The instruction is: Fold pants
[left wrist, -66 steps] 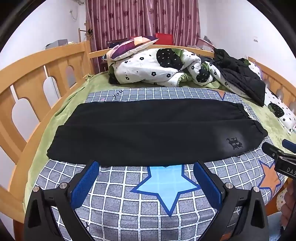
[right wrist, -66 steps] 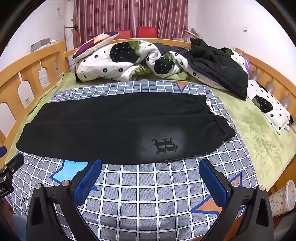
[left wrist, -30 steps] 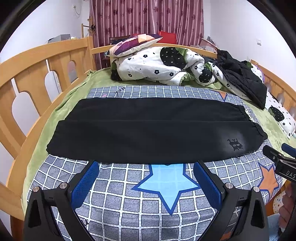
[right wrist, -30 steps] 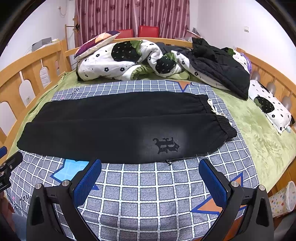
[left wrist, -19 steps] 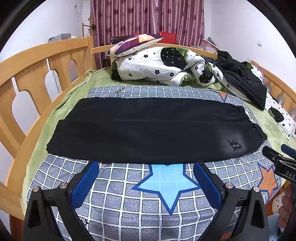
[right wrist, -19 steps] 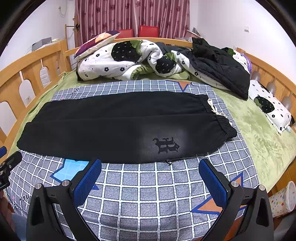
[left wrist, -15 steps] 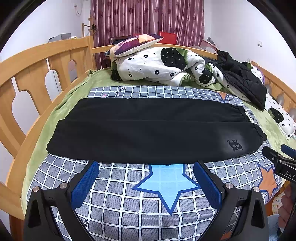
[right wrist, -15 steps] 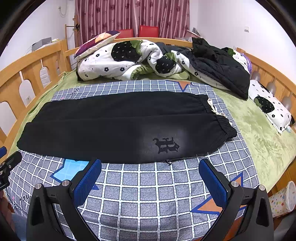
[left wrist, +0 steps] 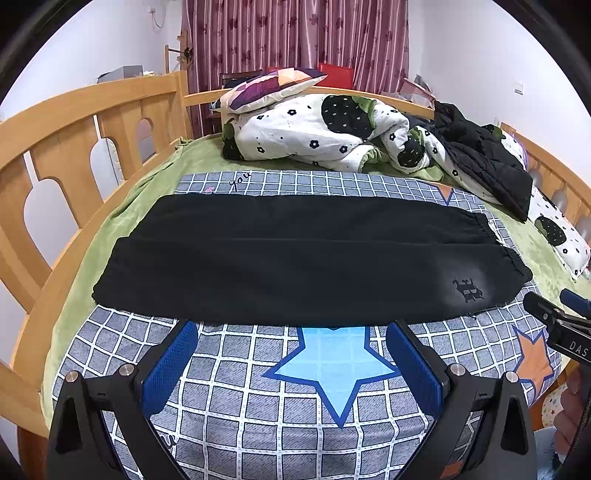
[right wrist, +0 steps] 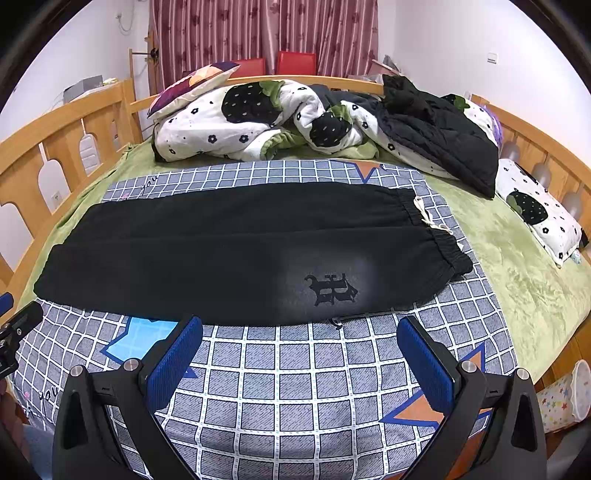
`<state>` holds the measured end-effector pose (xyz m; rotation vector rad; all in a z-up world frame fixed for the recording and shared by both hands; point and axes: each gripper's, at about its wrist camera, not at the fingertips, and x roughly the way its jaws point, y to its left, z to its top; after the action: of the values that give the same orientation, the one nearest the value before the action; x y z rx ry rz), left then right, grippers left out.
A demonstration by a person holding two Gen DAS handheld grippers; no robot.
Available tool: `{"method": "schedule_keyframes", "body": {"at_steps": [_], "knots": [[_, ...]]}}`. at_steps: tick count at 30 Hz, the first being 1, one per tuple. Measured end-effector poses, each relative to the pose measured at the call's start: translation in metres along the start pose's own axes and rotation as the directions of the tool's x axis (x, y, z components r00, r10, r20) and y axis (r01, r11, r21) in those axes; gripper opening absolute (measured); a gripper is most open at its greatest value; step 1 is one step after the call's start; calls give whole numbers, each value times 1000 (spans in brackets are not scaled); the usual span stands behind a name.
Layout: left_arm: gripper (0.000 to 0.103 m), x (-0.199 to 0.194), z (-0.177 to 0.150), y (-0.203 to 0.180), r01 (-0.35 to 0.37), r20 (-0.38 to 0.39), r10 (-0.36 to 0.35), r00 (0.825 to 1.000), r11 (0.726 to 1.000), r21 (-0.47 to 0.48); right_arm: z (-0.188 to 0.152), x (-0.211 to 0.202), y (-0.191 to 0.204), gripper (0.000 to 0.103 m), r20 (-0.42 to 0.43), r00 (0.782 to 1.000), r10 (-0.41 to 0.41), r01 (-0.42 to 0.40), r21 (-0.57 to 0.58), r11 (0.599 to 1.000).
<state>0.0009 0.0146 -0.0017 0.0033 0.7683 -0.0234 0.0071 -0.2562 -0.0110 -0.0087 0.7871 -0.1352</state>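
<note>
Wooden bed [left wrist: 92, 107], maroon curtains [left wrist: 295, 33]

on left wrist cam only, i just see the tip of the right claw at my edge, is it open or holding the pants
Observer: Open and empty: the right claw hovers over the checked blue-grey blanket, short of the black fleece pants.
Operator: which part is it facing
Observer: The dark gothic emblem printed near the elastic waistband.
Operator: drawstring tucked in
Observer: No, the white drawstring trails out onto the blanket.
</note>
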Motion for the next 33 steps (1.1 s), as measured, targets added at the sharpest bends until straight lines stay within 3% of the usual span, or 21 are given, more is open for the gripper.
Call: {"method": "schedule_keyframes", "body": {"at_steps": [12,15,18,21,22,26,30,33], "knots": [[103,-1,-1,-1,6,5,-6,1000,1000,-2,0,-1,1,103,4,1000,5,-5,0,1000],[103,-2,-2,-5,17,12,-17,1000,1000,0,-1,-2,3,103,-13,998,64,-64,6,998],[103,-4,-2,-8,28,27,-28,999,1000,-1,0,-12,0,103,45,999,6,-8,45,999],[103,-4,1,-8,45,58,-44,997,999,-21,2,-14,-3,103,61,992,111,-116,73,991],[103,-5,2,-5,47,75,-44,996,998,-38,4,-13,-2,103,63,992,108,-112,62,992],[103,4,19,20,41,129,-26,991,993,-115,17,-9,-3,103,124,992,-32,33,-5,999],[102,36,30,63,-28,104,47,993,983,-180,28,9,-29,103,140,990,13,-17,26,1000],[93,68,26,102,-18,27,26,999,969,-246,30,35,-61,103,138,990,-26,17,66,998]]}}
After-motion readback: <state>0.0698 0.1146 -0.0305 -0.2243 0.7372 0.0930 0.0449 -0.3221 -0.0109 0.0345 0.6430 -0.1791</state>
